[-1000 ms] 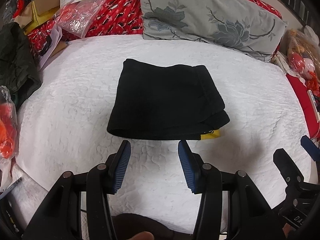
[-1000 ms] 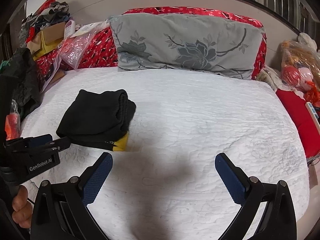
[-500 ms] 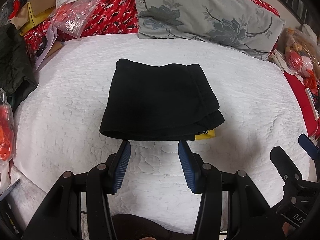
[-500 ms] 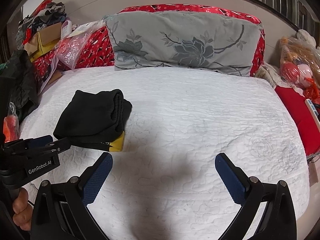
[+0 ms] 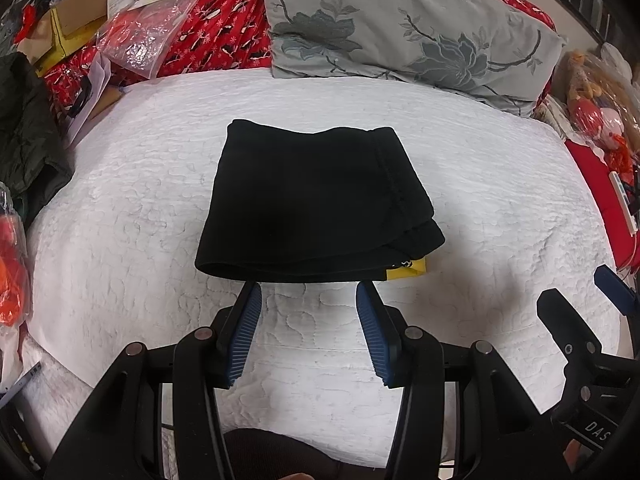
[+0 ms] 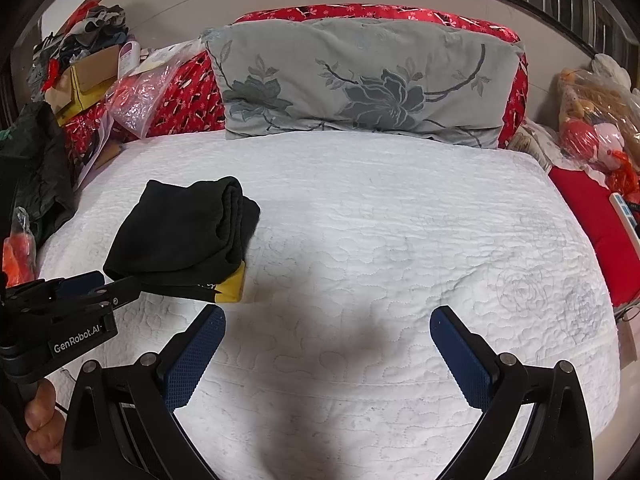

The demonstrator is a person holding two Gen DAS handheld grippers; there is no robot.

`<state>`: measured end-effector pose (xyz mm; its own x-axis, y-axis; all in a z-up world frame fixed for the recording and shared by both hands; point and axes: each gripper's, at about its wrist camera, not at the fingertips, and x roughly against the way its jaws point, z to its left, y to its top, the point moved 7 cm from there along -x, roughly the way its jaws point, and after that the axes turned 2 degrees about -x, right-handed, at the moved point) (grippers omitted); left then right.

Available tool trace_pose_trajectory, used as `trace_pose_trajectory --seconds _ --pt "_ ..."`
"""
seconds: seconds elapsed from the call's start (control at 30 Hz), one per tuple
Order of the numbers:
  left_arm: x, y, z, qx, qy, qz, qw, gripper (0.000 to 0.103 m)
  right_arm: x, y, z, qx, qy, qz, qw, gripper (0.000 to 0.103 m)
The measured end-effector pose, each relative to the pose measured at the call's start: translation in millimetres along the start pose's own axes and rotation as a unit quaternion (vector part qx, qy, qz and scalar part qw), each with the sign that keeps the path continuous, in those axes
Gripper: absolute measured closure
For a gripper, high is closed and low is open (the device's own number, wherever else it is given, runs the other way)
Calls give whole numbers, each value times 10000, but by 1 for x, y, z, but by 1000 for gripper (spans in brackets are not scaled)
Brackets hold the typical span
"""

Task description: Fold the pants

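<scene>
The black pants (image 5: 316, 204) lie folded into a compact rectangle on the white quilted bed (image 5: 500, 200), with a yellow tag (image 5: 414, 267) sticking out at the near right corner. My left gripper (image 5: 308, 292) is open and empty, its fingertips just short of the pants' near edge. In the right wrist view the pants (image 6: 184, 232) lie at the left, with the left gripper (image 6: 96, 284) beside them. My right gripper (image 6: 328, 316) is wide open and empty over bare quilt, to the right of the pants.
A grey floral pillow (image 6: 360, 84) leans on a red cushion at the bed's head. Boxes, plastic bags (image 5: 148, 36) and dark clothing (image 5: 24, 136) clutter the left side. Toys in plastic (image 6: 596, 120) and a red cloth sit on the right.
My left gripper has crept forward, so the pants' near edge now meets its fingertips. The right gripper has barely moved. The pants lie as before.
</scene>
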<state>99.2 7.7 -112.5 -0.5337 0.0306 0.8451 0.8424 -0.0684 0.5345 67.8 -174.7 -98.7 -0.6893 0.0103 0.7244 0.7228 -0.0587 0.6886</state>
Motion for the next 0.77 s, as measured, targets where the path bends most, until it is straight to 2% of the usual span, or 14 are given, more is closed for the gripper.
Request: trace_pose_trajectory --seconds 0.2,0.43,0.77 --pt "0 5 0 28 6 -16 10000 55 -1 0 -1 12 -11 9 10000 0" --pt "13 22 6 255 -115 -215 9994 55 -5 -2 -4 -23 -43 76 10000 0" --pt "13 20 3 205 -119 -190 9995 55 -7 -3 -7 -44 -62 129 9999 0"
